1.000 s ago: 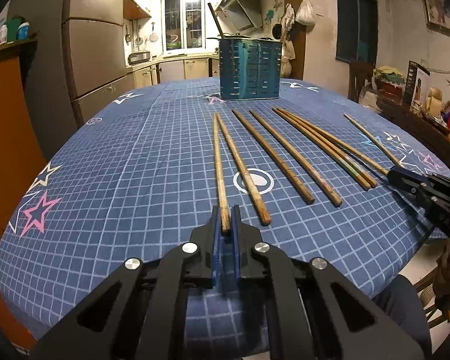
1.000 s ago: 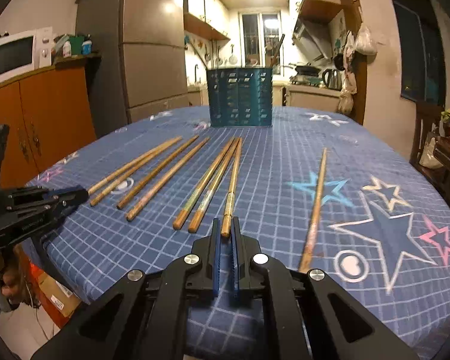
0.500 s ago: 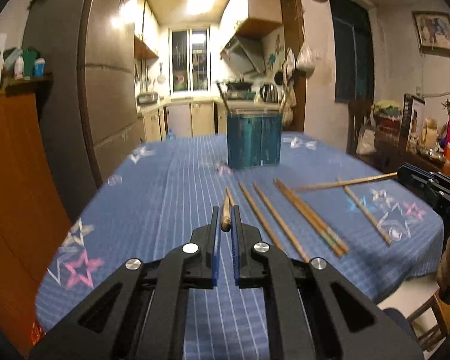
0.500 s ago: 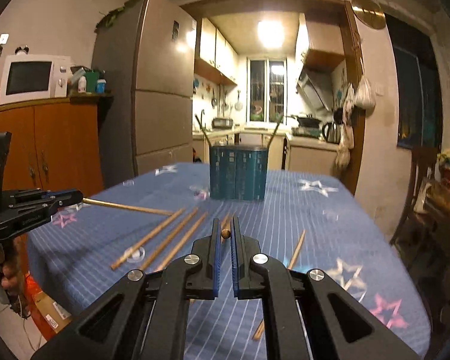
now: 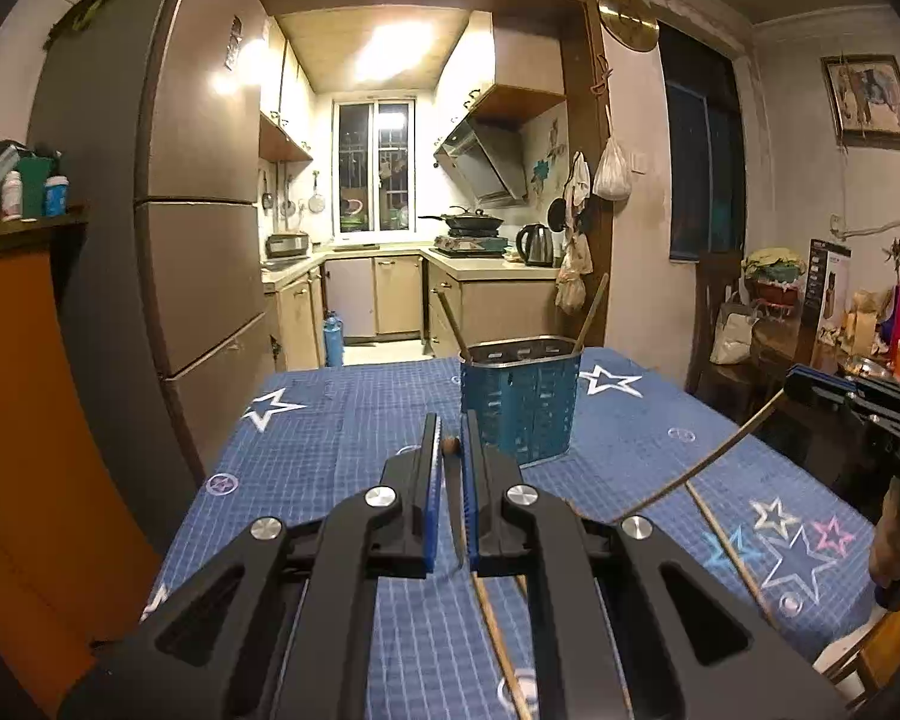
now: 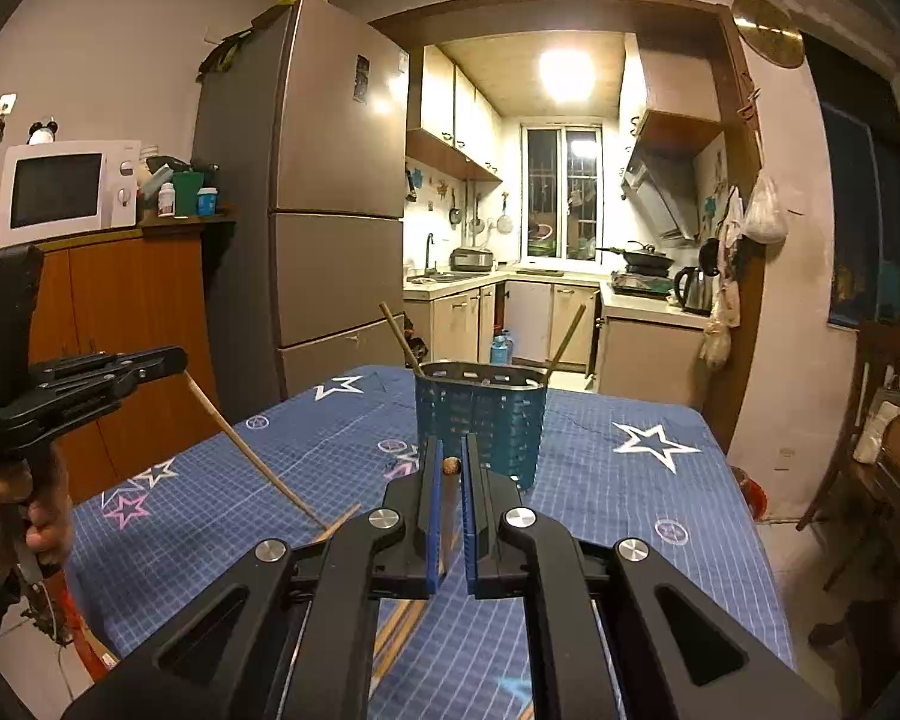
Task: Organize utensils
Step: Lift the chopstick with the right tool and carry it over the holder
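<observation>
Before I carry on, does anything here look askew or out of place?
Nothing damaged or spilled. Each gripper, left and right, is shut on one wooden chopstick. The two chopsticks already in the blue slotted utensil holder lean apart in a V. Several loose chopsticks remain on the blue star-patterned tablecloth.

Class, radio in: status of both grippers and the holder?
Left gripper and right gripper each shut on a chopstick. Blue holder ahead, two sticks inside. Path clear.
</observation>
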### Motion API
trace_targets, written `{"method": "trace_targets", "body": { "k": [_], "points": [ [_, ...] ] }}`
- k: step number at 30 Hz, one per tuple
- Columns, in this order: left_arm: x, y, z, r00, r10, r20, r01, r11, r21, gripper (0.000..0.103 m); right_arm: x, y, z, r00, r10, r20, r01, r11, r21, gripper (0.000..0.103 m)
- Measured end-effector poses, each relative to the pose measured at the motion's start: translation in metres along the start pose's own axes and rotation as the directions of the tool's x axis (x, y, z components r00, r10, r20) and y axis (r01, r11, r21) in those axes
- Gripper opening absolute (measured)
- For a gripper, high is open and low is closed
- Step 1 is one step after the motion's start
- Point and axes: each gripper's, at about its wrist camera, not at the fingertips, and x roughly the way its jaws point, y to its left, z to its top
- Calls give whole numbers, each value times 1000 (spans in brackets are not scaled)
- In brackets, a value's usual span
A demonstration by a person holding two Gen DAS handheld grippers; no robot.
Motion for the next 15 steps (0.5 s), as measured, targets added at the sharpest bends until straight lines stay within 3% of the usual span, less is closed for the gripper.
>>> {"method": "trace_targets", "body": {
  "k": [15],
  "points": [
    [38, 6, 41, 999, -28, -17, 28, 1000, -9, 5, 52, -6, 50, 998, 26, -51, -28, 999, -41, 7]
  ]
}}
